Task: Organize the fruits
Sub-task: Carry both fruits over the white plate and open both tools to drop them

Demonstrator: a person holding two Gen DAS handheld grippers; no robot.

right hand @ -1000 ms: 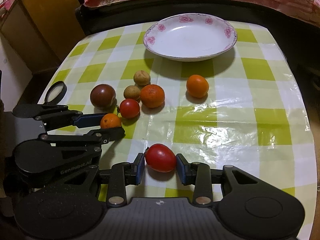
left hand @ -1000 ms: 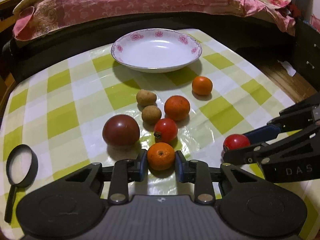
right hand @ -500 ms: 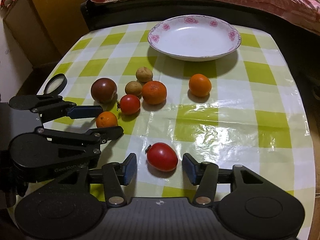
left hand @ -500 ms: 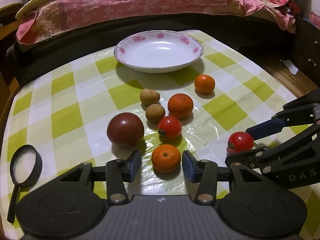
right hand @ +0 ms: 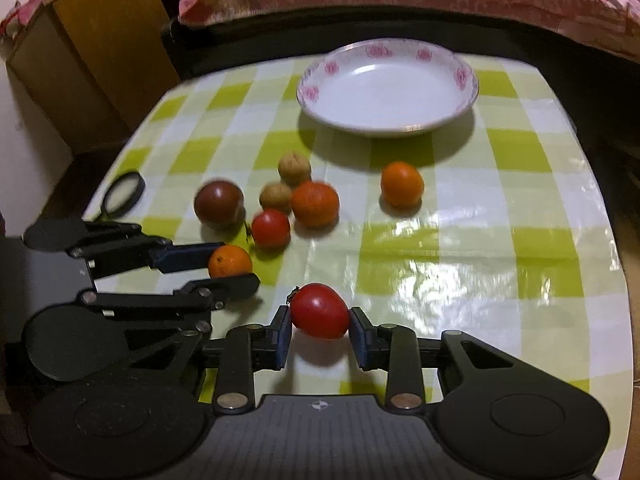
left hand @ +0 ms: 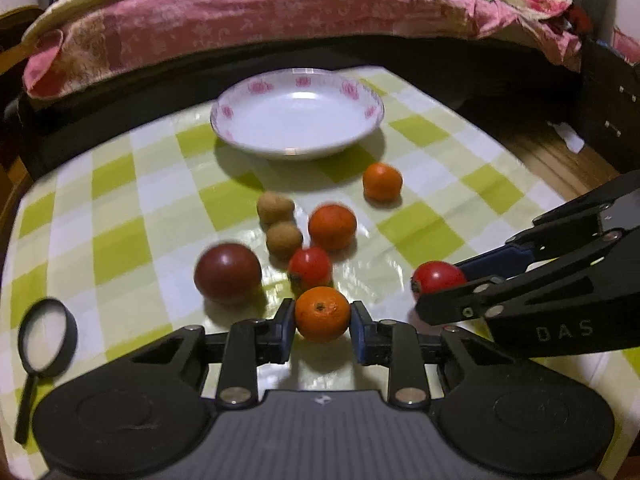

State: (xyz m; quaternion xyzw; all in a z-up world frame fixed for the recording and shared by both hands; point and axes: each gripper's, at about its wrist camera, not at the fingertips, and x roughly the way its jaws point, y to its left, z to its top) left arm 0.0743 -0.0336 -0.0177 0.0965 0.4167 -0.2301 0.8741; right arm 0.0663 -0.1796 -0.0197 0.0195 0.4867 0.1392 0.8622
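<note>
Left gripper (left hand: 322,316) jaws are closed on a small orange (left hand: 322,313), pads touching both flanks. Right gripper (right hand: 320,316) jaws clamp a red tomato (right hand: 319,311) likewise. Beyond, loose fruit lies on the checked tablecloth (right hand: 500,208); farthest, the plate (right hand: 387,87).

A table covered with green-and-white checked oilcloth (left hand: 120,208) stands against a dark bed frame. Pink floral bedding (left hand: 240,16) lies above. Wooden cabinet (right hand: 96,52) at left; wood floor (left hand: 560,160) at right. Lighting is dim and warm.
</note>
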